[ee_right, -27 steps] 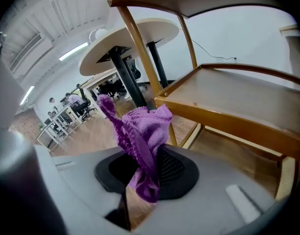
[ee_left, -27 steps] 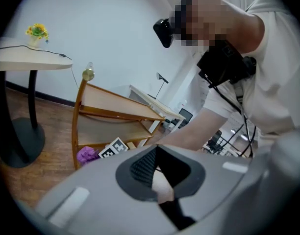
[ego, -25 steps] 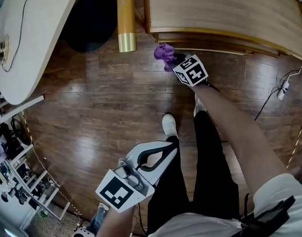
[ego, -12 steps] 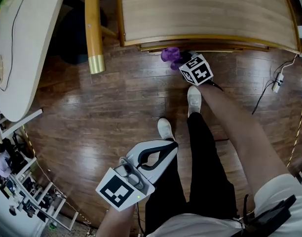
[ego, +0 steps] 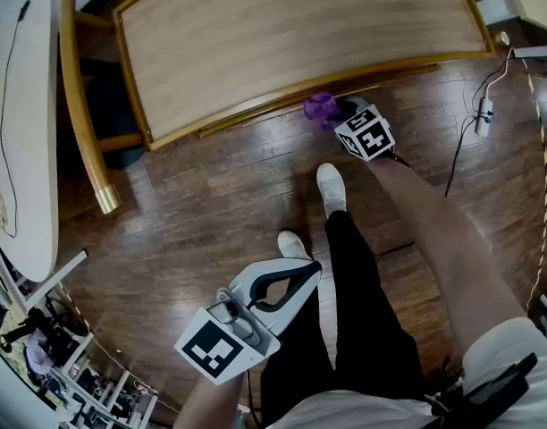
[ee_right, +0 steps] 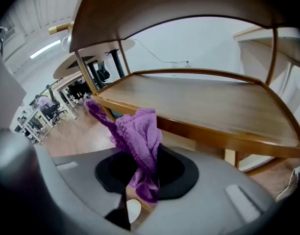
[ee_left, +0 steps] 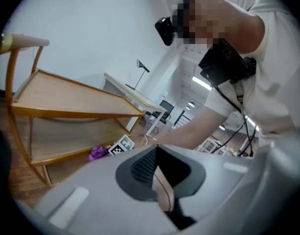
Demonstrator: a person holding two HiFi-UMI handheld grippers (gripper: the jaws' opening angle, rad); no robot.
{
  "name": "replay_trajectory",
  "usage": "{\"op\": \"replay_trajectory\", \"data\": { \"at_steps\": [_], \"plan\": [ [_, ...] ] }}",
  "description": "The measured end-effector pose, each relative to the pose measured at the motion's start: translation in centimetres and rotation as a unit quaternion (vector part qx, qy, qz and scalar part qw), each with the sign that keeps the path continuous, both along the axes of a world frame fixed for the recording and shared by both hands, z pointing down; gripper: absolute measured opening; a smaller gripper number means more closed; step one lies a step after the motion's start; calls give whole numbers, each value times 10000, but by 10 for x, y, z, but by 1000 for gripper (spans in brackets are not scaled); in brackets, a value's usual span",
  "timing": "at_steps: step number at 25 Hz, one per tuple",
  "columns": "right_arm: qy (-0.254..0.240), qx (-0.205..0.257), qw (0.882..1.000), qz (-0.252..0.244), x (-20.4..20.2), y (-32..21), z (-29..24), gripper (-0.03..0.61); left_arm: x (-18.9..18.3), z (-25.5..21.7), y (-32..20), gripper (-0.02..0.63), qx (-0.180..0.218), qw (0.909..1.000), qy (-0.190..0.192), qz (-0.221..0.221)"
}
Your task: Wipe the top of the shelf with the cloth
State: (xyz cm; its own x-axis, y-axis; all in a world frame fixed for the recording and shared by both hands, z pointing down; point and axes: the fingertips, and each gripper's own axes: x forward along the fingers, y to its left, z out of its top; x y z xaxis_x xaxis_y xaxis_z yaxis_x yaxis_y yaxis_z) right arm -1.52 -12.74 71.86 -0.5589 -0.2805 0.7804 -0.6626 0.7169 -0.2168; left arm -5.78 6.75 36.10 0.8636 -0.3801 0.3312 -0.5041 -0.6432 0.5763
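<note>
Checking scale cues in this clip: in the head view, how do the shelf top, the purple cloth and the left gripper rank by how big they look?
Largest to smallest:
1. shelf top
2. left gripper, though its nearness to the camera enlarges it
3. purple cloth, clearly the smallest

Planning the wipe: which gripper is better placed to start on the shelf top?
Right. The right gripper is shut on the cloth, close to the shelf front edge. The left gripper is shut on nothing, back by the person's legs.
</note>
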Motion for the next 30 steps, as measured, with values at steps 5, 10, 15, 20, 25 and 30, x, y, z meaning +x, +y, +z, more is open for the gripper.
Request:
{"op": "replay_trajectory", "data": {
  "at_steps": [5, 10, 15, 20, 25, 30],
  "plan": [
    [260, 111, 9982, 524, 84, -21, 2, 95, 28, 4, -13, 18, -58, 9995, 18, 302],
    [503, 157, 9938, 984, 158, -40, 1, 95, 50, 6, -27, 18, -83, 9984, 20, 562],
    [757, 198, 9872, 1389, 224, -56, -3, 95, 68, 5, -42, 18, -90, 9970, 36, 764],
    [938, 186, 9846, 1466, 264, -63, -4, 95, 80, 7, -57, 18, -110, 9961, 20, 870],
    [1083, 226, 9816, 1558, 293, -73, -7, 95, 91, 7, -70, 18, -53, 9958, 54, 910],
    [1185, 199, 9752, 1859, 322, -78, -7, 95, 95, 7, -76, 18, -96, 9962, 31, 870]
  ]
}}
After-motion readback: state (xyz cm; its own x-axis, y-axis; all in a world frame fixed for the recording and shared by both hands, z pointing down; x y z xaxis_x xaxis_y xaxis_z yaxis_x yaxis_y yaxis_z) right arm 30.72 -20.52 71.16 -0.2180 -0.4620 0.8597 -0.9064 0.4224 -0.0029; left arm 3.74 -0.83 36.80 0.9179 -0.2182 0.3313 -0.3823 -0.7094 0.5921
